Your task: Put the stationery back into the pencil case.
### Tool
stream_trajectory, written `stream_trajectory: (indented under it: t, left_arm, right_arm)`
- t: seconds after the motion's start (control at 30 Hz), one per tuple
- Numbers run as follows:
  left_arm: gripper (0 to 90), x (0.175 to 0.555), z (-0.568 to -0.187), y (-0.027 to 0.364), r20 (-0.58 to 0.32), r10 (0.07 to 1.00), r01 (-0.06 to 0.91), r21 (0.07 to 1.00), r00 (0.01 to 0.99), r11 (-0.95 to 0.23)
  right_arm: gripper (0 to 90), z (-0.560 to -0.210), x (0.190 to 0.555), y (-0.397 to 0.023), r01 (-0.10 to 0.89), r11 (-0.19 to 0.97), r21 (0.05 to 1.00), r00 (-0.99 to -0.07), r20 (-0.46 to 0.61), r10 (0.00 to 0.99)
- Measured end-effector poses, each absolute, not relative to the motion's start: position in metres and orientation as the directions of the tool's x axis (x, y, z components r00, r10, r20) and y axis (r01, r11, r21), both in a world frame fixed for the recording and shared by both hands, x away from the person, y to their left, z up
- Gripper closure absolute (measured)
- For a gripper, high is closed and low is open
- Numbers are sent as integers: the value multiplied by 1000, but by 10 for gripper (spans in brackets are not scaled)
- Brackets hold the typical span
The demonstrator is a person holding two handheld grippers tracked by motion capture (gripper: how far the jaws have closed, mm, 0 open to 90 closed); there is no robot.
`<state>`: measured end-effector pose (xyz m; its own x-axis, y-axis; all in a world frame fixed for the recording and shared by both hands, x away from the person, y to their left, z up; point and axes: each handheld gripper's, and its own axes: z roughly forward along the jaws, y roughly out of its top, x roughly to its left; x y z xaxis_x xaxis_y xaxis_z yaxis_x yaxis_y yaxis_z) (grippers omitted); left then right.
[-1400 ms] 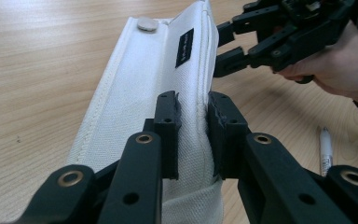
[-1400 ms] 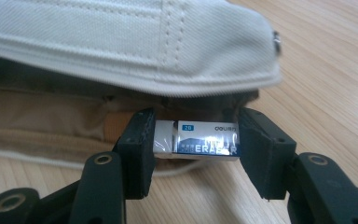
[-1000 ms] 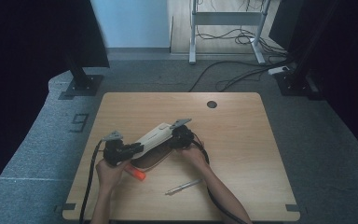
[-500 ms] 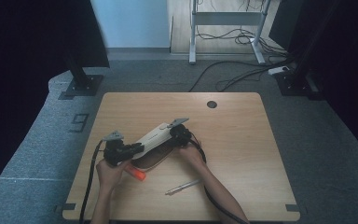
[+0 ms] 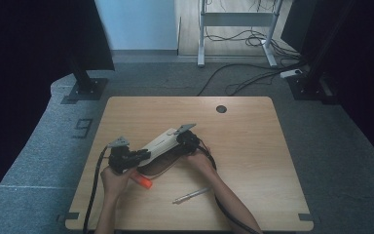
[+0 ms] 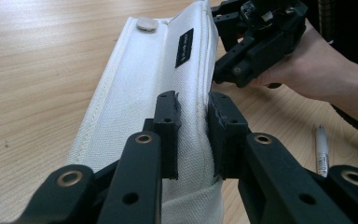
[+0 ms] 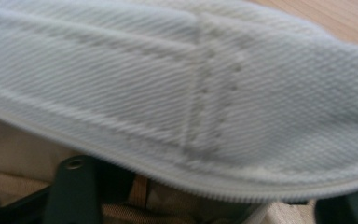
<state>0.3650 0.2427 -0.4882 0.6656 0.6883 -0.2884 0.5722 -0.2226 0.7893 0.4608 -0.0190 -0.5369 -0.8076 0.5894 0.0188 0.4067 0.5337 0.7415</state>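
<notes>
The pencil case (image 5: 159, 145) is a long white canvas pouch with stitched edges, a small black label and a round snap button near one end. It lies slantwise on the wooden surface (image 5: 253, 146), stretched between the two tongs. Its near end sits pinched between the pads of the left tongs (image 6: 193, 135), the fabric bunched there. Its far end rests at the right tongs (image 5: 187, 139), where the zipper edge gapes over a tan lining.
</notes>
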Motion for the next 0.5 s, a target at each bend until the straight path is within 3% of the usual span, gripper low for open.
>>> stream_trajectory:
  t: [0.1,0.5]
  left_arm:
    - [744,365,-489,243,-286,690,572,789,665,-224]
    - [745,365,-490,242,-286,692,572,789,663,-221]
  right_arm:
    - [256,-534,458,-20,404,534,743,-809,17,588]
    - [260,-525,448,-38,390,549,739,-815,0,579]
